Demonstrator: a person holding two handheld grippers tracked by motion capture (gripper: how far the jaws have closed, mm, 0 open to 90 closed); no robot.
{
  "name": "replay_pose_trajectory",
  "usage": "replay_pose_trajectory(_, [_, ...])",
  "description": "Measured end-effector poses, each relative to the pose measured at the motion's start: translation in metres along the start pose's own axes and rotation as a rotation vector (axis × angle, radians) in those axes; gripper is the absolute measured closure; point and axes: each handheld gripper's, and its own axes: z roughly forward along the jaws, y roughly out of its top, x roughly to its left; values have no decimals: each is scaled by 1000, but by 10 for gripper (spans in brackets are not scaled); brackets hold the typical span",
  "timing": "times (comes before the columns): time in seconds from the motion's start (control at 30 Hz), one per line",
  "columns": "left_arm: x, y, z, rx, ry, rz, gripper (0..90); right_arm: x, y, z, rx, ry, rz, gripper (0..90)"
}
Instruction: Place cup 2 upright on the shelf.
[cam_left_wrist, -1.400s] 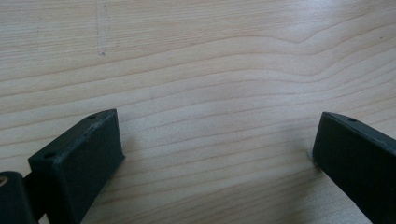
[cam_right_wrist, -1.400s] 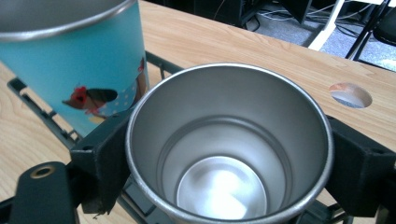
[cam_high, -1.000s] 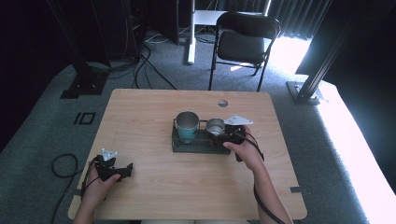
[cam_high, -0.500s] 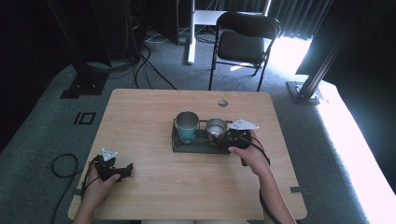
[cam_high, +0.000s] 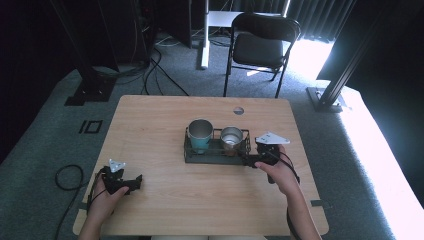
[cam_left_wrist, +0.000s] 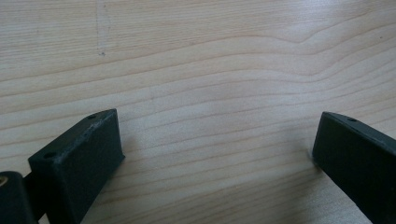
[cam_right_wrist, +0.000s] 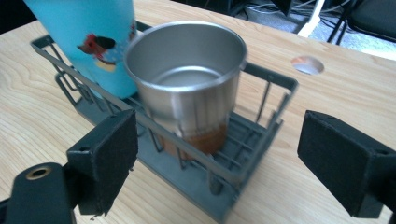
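The right claw (cam_right_wrist: 219, 163) stands wide, its two black jaws well apart with nothing between them, and it points at the near end of a dark wire rack (cam_right_wrist: 243, 179). In the right gripper view the steel cup (cam_right_wrist: 189, 88) stands upright inside that end of the rack, just ahead of the jaws and apart from them, with a brownish band around its base. Right behind it, close enough that I cannot tell whether they touch, stands a taller turquoise cup (cam_right_wrist: 88, 39) with a small printed figure on its side. From above, the right claw (cam_high: 248, 161) sits at the rack's (cam_high: 190, 156) right end, the steel cup (cam_high: 231, 138) in the right compartment and the turquoise cup (cam_high: 200, 135) in the left. The left claw (cam_left_wrist: 215, 154) is also wide, its jaws resting low over bare wood; from above it (cam_high: 136, 181) lies near the front left corner of the counter (cam_high: 160, 120), well apart from the rack.
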Motion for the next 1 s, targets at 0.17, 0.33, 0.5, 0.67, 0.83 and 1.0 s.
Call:
replay_pose_trajectory(0.17, [0,0,0,0,0,0,22,-7,-12,-4,9,-13,20,121])
replay_pose_trajectory(0.33, [0,0,0,-1,1,0,22,-12,-22,-8,26,-22,31,121])
replay_pose_trajectory(0.5, [0,0,0,-1,1,0,22,-17,-31,-13,29,-30,36,127])
replay_pose_trajectory(0.67, [0,0,0,0,1,1,22,-22,-41,-16,38,-44,42,127])
replay_pose_trajectory(0.83, [0,0,0,-1,1,1,22,-27,-51,-20,48,-56,60,127])
replay_pose_trajectory(1.0, [0,0,0,0,1,1,22,-30,-61,-23,66,-65,59,127])
